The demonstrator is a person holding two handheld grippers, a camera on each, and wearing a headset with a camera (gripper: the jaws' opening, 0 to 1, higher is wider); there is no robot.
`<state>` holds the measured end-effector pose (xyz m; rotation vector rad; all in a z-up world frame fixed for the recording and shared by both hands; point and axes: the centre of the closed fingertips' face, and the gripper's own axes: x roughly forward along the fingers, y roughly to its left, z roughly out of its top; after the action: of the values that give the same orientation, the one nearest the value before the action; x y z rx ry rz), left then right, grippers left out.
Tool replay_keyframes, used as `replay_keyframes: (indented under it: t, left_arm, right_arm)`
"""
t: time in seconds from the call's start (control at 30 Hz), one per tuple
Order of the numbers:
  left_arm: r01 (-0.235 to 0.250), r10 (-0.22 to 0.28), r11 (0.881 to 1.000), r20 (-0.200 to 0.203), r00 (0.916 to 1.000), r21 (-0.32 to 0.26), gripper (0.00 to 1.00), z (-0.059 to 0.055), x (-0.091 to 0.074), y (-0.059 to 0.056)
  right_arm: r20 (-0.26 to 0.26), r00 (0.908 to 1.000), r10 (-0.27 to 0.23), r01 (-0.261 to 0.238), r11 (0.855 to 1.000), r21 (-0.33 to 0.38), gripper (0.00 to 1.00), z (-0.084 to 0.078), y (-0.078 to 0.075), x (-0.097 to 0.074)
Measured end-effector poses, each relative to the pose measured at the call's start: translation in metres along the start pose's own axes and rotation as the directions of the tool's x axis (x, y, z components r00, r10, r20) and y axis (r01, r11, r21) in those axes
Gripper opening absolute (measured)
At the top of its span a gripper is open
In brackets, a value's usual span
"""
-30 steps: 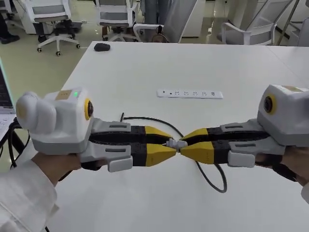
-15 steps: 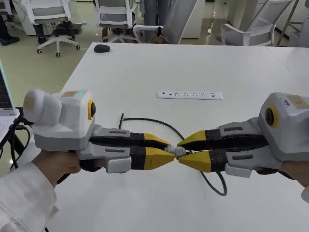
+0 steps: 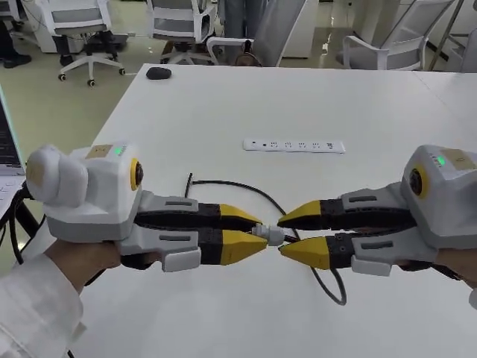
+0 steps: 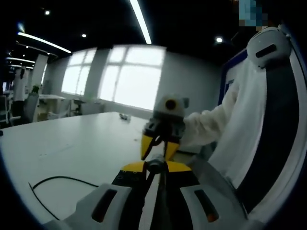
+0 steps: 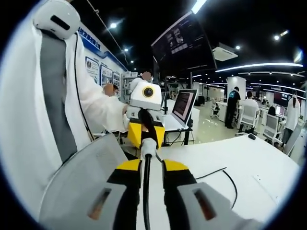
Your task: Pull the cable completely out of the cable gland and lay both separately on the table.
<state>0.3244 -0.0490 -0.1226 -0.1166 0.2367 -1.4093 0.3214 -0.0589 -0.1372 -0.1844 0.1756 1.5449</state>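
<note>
As the left gripper [image 3: 261, 233] pinches the gland [image 3: 273, 236] and the right gripper [image 3: 283, 236] the cable [image 3: 231, 183], pulling apart looks next.

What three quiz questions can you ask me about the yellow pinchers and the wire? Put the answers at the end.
1. Pick one: what is the left gripper pinching? A) a spoon B) the cable gland C) a ball
2. True or false: the power strip lies on the table, beyond both grippers.
3. Fill the gap: the right gripper is pinching the black ____.

Key: 1 B. 2 true. 3 cable; its loose part curves over the table.
</note>
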Motion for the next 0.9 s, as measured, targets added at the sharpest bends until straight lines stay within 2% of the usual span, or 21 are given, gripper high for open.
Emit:
replay_keyframes:
  t: [0.13, 0.2, 0.33, 0.43, 0.53, 0.6, 0.7, 0.73, 0.8, 0.9]
  left_arm:
    - [-0.016, 0.016, 1.0, 0.015, 0.9998, 0.022, 0.15, 0.002, 0.001, 0.002]
    - [-0.02, 0.019, 0.999, 0.022, 0.9996, 0.037, 0.16, 0.004, 0.001, 0.003]
    - [-0.036, 0.037, 0.993, -0.003, 0.9993, 0.109, 0.16, -0.001, 0.005, 0.005]
    - [-0.025, 0.022, 0.995, 0.026, 0.9994, 0.1, 0.21, 0.003, 0.007, 0.003]
    - [-0.013, 0.011, 0.994, 0.018, 0.9998, 0.105, 0.28, 0.001, 0.012, 0.003]
    - [-0.005, 0.004, 0.995, 0.01, 0.9999, 0.099, 0.27, -0.003, 0.015, 0.003]
    - [0.01, -0.013, 0.997, 0.032, 0.9994, 0.082, 0.23, -0.001, 0.018, 0.0]
    - [0.007, -0.01, 0.997, 0.036, 0.9993, 0.082, 0.18, -0.001, 0.019, 0.0]
    - [0.007, -0.01, 0.996, 0.037, 0.9993, 0.084, 0.17, -0.002, 0.02, 0.002]
    - [0.011, -0.013, 0.999, 0.044, 0.9989, 0.046, 0.17, 0.0, 0.019, 0.003]
  right_arm:
    - [0.006, 0.9998, 0.017, -0.017, 1.0, -0.001, 0.03, 0.0, 0.004, 0.0]
    - [0.022, 0.9997, 0.003, -0.003, 1.0, -0.003, 0.03, 0.002, 0.002, 0.0]
    - [0.022, 0.9998, -0.003, 0.003, 1.0, 0.002, 0.02, 0.001, -0.001, -0.002]
    - [0.025, 0.9997, -0.002, 0.002, 1.0, -0.002, 0.02, 0.001, -0.001, -0.003]
    - [0.036, 0.9994, 0.0, 0.0, 1.0, -0.008, 0.02, 0.004, 0.001, -0.004]
    - [0.045, 0.999, 0.003, -0.002, 1.0, -0.01, 0.02, 0.006, 0.002, -0.004]
    - [0.045, 0.999, 0.006, -0.005, 1.0, -0.015, 0.02, 0.007, 0.003, -0.003]
    - [0.046, 0.9989, 0.009, -0.008, 1.0, -0.017, 0.02, 0.007, 0.003, -0.003]
    - [0.048, 0.9988, 0.008, -0.007, 1.0, -0.02, 0.02, 0.008, 0.003, -0.004]
    - [0.048, 0.9988, 0.009, -0.008, 1.0, -0.014, 0.02, 0.007, 0.004, -0.004]
